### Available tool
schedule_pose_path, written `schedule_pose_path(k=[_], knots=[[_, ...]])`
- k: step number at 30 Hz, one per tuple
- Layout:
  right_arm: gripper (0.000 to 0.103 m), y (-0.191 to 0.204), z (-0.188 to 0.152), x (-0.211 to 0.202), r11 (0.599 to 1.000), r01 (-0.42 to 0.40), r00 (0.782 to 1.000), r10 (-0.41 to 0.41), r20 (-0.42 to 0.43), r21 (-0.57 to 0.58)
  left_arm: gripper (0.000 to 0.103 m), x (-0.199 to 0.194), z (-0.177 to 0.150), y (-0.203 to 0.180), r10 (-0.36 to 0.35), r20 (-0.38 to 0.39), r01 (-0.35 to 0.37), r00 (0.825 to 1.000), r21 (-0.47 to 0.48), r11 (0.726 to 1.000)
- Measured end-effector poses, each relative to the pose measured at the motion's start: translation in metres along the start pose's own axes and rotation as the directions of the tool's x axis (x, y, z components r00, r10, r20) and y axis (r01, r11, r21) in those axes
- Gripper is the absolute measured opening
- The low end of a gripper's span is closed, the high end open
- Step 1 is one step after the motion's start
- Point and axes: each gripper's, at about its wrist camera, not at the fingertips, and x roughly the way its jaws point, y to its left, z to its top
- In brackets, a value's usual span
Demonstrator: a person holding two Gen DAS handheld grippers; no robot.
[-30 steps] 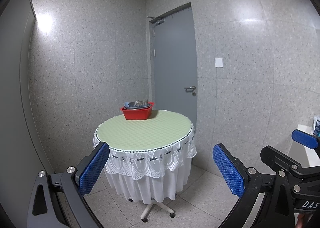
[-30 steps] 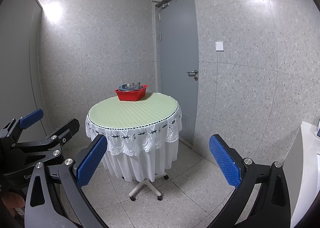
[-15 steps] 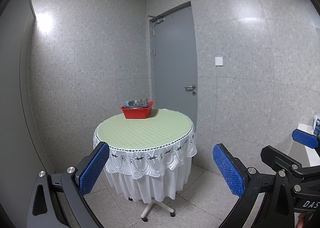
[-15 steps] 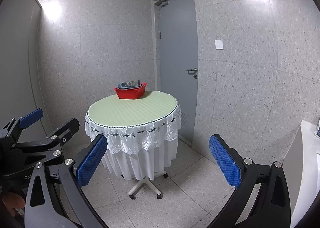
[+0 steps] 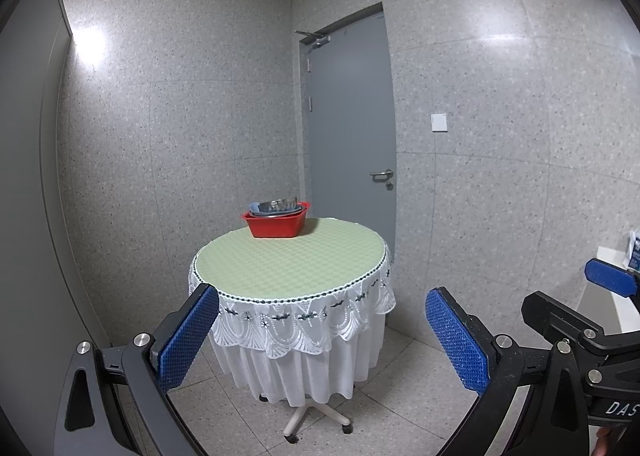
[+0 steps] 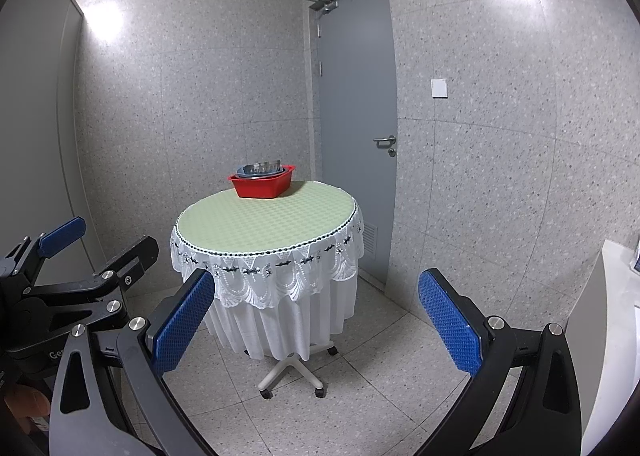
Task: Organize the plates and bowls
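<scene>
A red plastic basin (image 5: 275, 224) stands at the far edge of a round table (image 5: 288, 260) with a green cloth and white lace skirt. Stacked metal and grey-blue dishes (image 5: 276, 207) sit inside it. The basin also shows in the right wrist view (image 6: 262, 185), with the dishes (image 6: 261, 169) in it. My left gripper (image 5: 320, 336) is open and empty, well short of the table. My right gripper (image 6: 316, 320) is open and empty, also short of the table (image 6: 268, 221). The left gripper's body (image 6: 60, 288) shows at the left of the right wrist view.
A grey door (image 5: 352, 135) with a lever handle stands behind the table on the right. Speckled tiled walls enclose the corner. A white counter edge (image 6: 600, 316) is at the far right. The table rests on a wheeled star base (image 6: 292, 370) on the tiled floor.
Both views have drifted very slightly; the table sits a touch higher in the right wrist view. Both grippers stay open.
</scene>
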Motion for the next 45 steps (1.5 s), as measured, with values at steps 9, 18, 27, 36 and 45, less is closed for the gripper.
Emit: schedule_pose_path(k=[9, 18, 27, 36, 45], knots=[[0.103, -0.0007, 0.0001, 0.0002, 1.0, 0.0, 1.0, 0.0, 0.0, -0.001, 0.102, 0.0014, -0.0009, 0.0013, 0.001, -0.001, -0.001, 1.0, 0.0, 1.0], [0.103, -0.0013, -0.0012, 0.0025, 1.0, -0.004, 1.0, 0.004, -0.007, 0.001, 0.102, 0.0035, -0.0017, 0.003, 0.003, -0.004, -0.003, 1.0, -0.001, 1.0], [0.103, -0.0017, -0.0009, 0.0037, 1.0, -0.006, 1.0, 0.006, -0.01, 0.001, 0.102, 0.0044, -0.001, 0.0034, 0.005, -0.003, -0.005, 1.0, -0.003, 1.0], [0.103, -0.0027, -0.0008, 0.0045, 1.0, -0.008, 1.0, 0.008, -0.01, 0.002, 0.102, 0.0044, -0.0007, 0.0057, 0.007, -0.003, -0.007, 1.0, -0.003, 1.0], [0.103, -0.0049, 0.0, 0.0066, 1.0, -0.012, 1.0, 0.012, -0.016, 0.006, 0.102, 0.0071, -0.0003, 0.0089, 0.009, -0.008, -0.009, 1.0, 0.002, 1.0]])
